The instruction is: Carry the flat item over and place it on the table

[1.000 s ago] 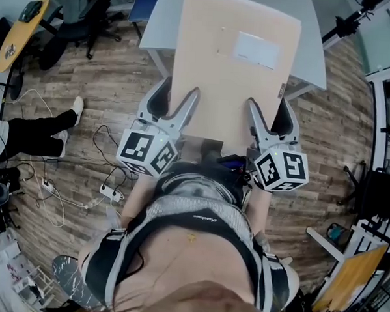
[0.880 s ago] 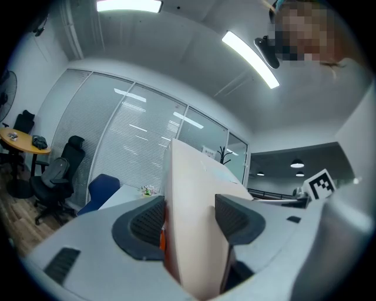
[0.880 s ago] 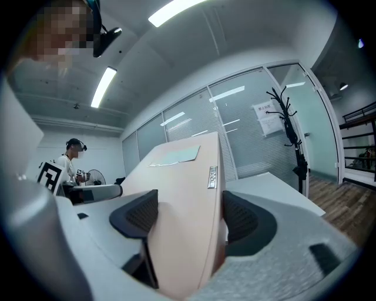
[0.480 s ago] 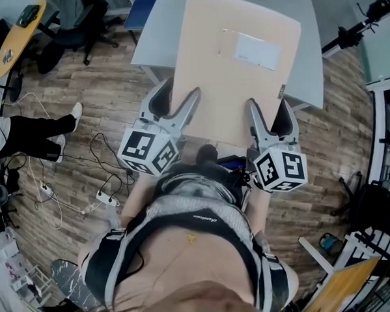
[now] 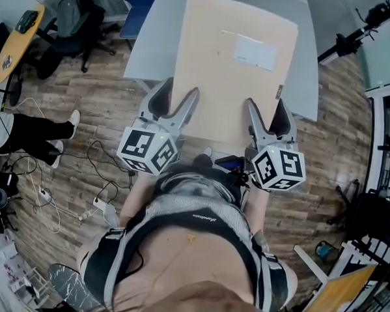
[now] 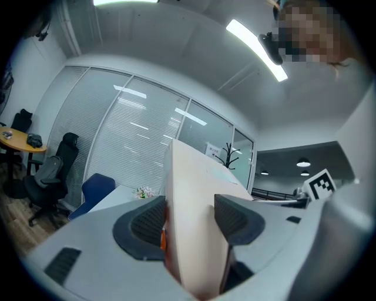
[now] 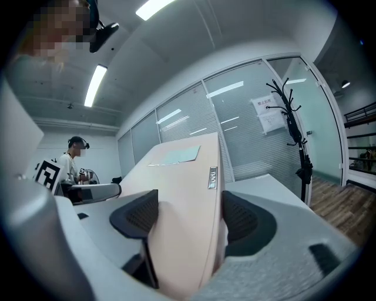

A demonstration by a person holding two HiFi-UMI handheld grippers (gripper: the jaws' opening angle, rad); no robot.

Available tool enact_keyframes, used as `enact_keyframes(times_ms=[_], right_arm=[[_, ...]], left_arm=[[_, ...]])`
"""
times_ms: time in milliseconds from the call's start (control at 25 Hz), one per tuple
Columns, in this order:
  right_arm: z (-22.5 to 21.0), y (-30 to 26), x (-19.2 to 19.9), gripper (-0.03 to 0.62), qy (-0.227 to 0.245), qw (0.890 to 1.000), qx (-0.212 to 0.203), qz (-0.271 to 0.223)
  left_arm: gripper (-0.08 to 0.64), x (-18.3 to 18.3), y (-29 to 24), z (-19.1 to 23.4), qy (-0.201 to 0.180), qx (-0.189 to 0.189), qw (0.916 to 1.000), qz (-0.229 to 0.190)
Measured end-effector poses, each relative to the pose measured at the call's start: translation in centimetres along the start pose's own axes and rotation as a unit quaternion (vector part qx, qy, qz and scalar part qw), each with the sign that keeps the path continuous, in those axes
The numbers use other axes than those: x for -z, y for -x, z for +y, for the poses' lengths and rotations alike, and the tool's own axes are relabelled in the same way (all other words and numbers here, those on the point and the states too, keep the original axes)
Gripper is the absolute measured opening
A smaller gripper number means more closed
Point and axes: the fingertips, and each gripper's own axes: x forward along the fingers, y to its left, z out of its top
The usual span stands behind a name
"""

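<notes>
The left gripper [image 5: 175,103] and right gripper [image 5: 266,113] each pinch the flat beige cardboard box [image 5: 234,63] — over the grey table [image 5: 149,42] at twelve o'clock, not yet set down.

I see a brown wood-plank floor [image 5: 87,94], and a white power strip with cables [image 5: 96,204] lies on it. A pale grey table [image 5: 152,45] stands ahead. Left of it are black office chairs [image 5: 75,18] and a round yellow-wood table [image 5: 19,29]. Around the room are glass walls with white blinds [image 6: 129,147], a blue chair [image 6: 97,187], a black coat stand [image 7: 292,123] and long ceiling lights [image 6: 257,41].
</notes>
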Motion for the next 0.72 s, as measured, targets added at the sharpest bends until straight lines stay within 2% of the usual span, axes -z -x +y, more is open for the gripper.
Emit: enact_keyframes(times_ms=[360, 720], right_arm=[[-2.5, -2.9, -1.0, 0.341, 0.006, 1.000, -0.014, -0.001], [-3.8, -4.1, -1.0, 0.341, 0.004, 1.000, -0.003, 0.013]], left_arm=[[0.255, -0.1, -3.5, 0.4, 0.003, -0.011, 0.9999, -0.007], [0.255, 0.4, -5.6, 0.8, 0.016, -0.001, 0.9999, 0.005]])
